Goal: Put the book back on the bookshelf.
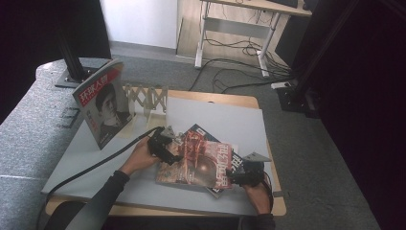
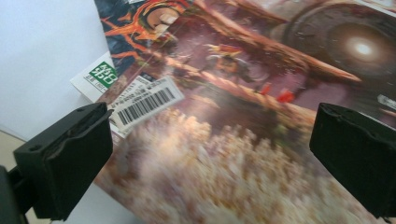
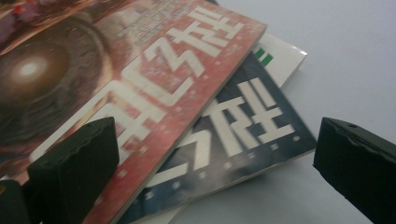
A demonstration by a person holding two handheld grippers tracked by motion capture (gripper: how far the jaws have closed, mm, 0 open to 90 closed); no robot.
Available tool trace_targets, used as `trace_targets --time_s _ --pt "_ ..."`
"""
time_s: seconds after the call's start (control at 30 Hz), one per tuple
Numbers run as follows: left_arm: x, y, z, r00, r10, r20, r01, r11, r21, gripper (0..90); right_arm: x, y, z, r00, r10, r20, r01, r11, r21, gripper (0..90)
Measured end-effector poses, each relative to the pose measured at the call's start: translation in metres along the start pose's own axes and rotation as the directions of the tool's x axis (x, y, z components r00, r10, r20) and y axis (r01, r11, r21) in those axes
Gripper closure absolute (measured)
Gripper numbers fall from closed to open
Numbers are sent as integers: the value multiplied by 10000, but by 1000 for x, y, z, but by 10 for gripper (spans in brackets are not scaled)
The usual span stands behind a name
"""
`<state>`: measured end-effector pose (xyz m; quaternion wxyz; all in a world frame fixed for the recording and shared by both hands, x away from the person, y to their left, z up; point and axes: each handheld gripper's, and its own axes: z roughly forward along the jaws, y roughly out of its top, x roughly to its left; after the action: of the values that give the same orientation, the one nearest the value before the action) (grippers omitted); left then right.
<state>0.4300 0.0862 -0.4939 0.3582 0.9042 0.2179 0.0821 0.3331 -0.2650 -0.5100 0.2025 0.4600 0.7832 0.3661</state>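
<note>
The red magazine lies on top of a loose pile near the front right of the grey mat, skewed over a dark magazine and a white one below it. The left gripper sits at its left edge, the right gripper at its right corner, one at each side, likely so that the top copy can be taken from both ends and lifted off the pile. Both stand released: in each gripper view the black jaws are spread wide, with the cover between them and untouched.

Farther back, another magazine stands upright, leaning at the left end of a wooden rack; it seems the pile is to go there too.

Large white Chinese characters run across the red cover and the dark one, too blurred to read surely. A barcode label shows on the red magazine, and a small green tag with white characters on the white one.
</note>
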Motion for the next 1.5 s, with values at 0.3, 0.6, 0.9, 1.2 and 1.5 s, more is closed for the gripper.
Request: trace_targets --time_s 0.3,0.6,0.9,1.2,1.5 --pt "8 3 12 9998 -186 -115 185 9997 -129 0 14 -8 -8 9992 -214 -338 215 9998 31 3" --pt "16 8 19 9993 -312 -201 308 9993 -195 0 27 -15 -18 9972 -419 -619 427 9990 120 4" --pt "19 7 22 9976 -694 -44 693 9972 -284 0 30 -18 -21 9944 -575 -887 592 9981 170 7" --pt "18 5 21 9972 -738 -125 732 9964 -420 0 32 -21 -22 9893 -920 -1135 974 9943 436 20" --pt "13 6 19 9957 -891 -234 888 9960 -111 0 29 -21 -22 9919 -842 -953 892 9948 495 0"
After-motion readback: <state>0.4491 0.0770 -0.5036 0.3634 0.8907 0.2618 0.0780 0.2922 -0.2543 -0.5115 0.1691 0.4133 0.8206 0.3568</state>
